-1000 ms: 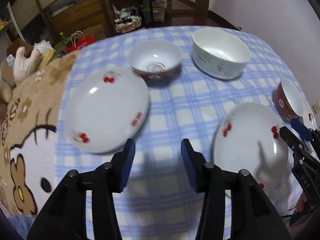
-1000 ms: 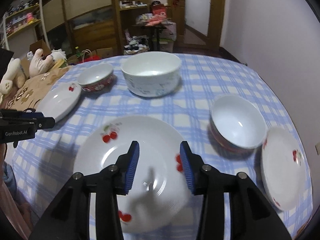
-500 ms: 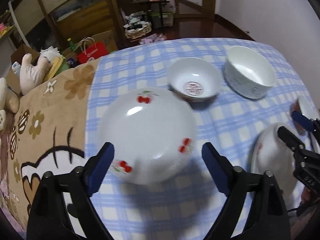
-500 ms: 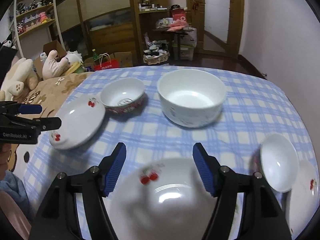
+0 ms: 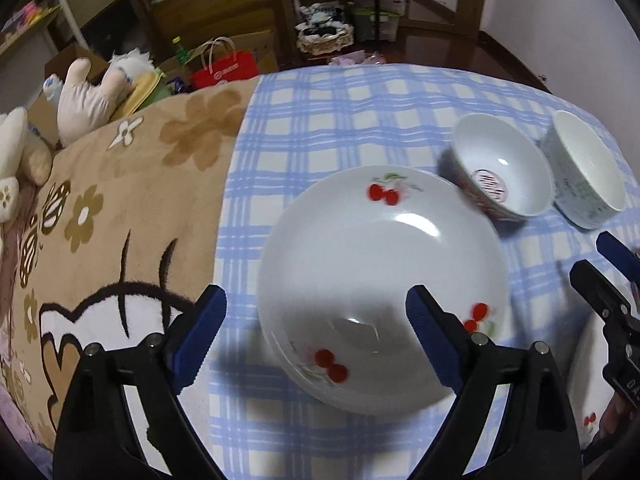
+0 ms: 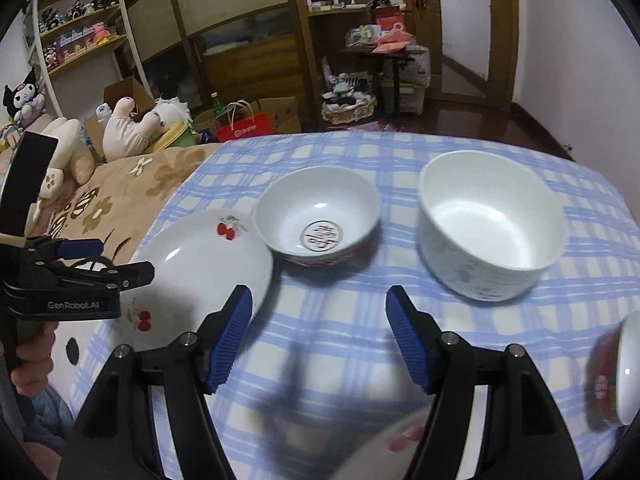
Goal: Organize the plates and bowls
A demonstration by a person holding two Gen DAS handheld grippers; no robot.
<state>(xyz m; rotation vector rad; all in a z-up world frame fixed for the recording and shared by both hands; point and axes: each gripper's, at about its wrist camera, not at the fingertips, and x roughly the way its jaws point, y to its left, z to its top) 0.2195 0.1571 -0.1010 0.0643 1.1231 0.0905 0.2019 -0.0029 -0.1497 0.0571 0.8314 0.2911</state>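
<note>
A white cherry-print plate (image 5: pixel 380 280) lies on the blue checked tablecloth (image 5: pixel 320 120). My left gripper (image 5: pixel 316 336) is open, its blue pads either side of the plate's near rim, above it. The plate also shows in the right wrist view (image 6: pixel 200 276). A small red-sided bowl (image 6: pixel 318 220) and a large white bowl (image 6: pixel 490 224) stand behind. My right gripper (image 6: pixel 318 336) is open and empty over bare cloth. A second cherry plate (image 6: pixel 400 440) lies blurred under it, and another small bowl (image 6: pixel 624 368) is at the right edge.
A brown cartoon blanket (image 5: pixel 100 220) covers the table's left part. Plush toys (image 6: pixel 136 128), a red bag (image 6: pixel 244 128) and shelves stand beyond the far edge. The left gripper shows at the left of the right wrist view (image 6: pixel 100 268).
Both grippers have opened wide. The left one has moved left over the cherry plate. The right one has moved forward, so the second plate has slid under it.
</note>
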